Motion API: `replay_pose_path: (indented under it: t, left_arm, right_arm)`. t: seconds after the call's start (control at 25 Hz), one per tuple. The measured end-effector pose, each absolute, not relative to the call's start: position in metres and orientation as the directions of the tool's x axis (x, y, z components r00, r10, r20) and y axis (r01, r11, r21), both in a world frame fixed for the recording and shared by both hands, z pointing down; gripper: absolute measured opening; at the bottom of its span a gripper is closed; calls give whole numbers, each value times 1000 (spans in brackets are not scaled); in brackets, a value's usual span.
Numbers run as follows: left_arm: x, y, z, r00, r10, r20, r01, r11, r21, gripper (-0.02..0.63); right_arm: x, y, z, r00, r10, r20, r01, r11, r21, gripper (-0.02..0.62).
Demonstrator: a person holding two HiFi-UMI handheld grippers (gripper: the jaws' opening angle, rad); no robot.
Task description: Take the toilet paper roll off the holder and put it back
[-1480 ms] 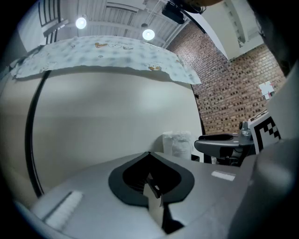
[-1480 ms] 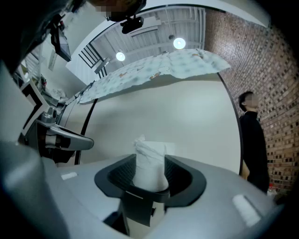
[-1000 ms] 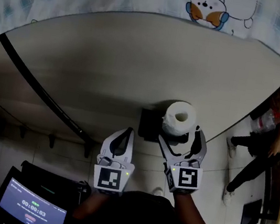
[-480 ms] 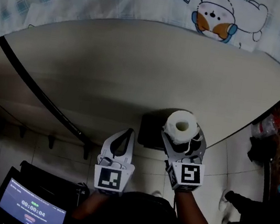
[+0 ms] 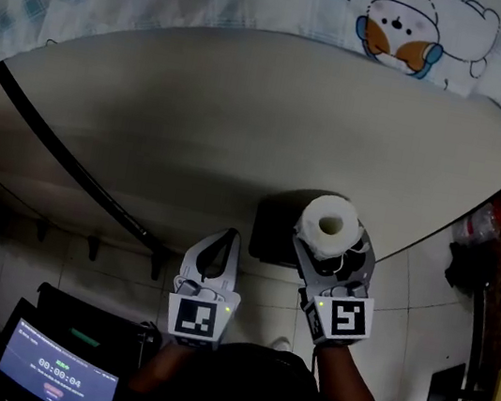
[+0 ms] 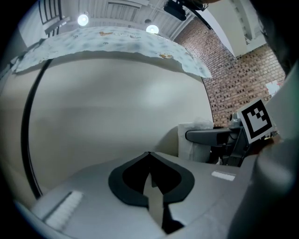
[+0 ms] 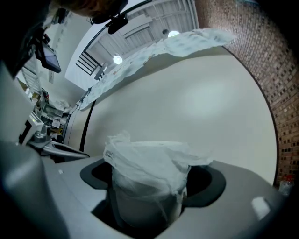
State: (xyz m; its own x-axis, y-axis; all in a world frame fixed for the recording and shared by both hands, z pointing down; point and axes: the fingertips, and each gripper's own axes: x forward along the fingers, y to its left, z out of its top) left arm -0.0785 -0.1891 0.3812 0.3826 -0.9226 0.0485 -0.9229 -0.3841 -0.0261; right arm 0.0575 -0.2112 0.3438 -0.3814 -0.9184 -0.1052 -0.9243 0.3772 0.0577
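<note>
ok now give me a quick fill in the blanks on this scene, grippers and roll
1. The roll stands between the ____ gripper's jaws.
2. The left gripper has its jaws ____.
3. The holder beside the roll is ____ in colour.
Missing words: right; shut; black.
Note: the right gripper has just been closing its jaws, and they now grip the roll.
</note>
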Motion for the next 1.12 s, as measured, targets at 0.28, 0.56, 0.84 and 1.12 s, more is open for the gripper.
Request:
replay_pose_path:
  t: [0.28, 0.56, 0.84, 1.12]
  left_arm:
    - [-74, -187, 376, 392, -919, 30, -920, -393, -3, 18]
    - [-68, -177, 377, 403, -915, 34, -915, -403, -7, 18]
    - [-60, -161, 385, 423, -905, 57, -906, -424, -11, 18]
    - [-48, -143, 398, 445, -891, 86, -894, -448, -19, 18]
  right_arm:
    - [56, -197, 322, -383, -912, -145, -923, 375, 83, 437]
    - [62, -182, 322, -370, -919, -135, -929, 361, 87, 437]
    - [72, -162, 327, -347, -930, -123, -937, 339, 82, 437]
    - [80, -140, 338, -337, -936, -100, -941, 331, 77, 437]
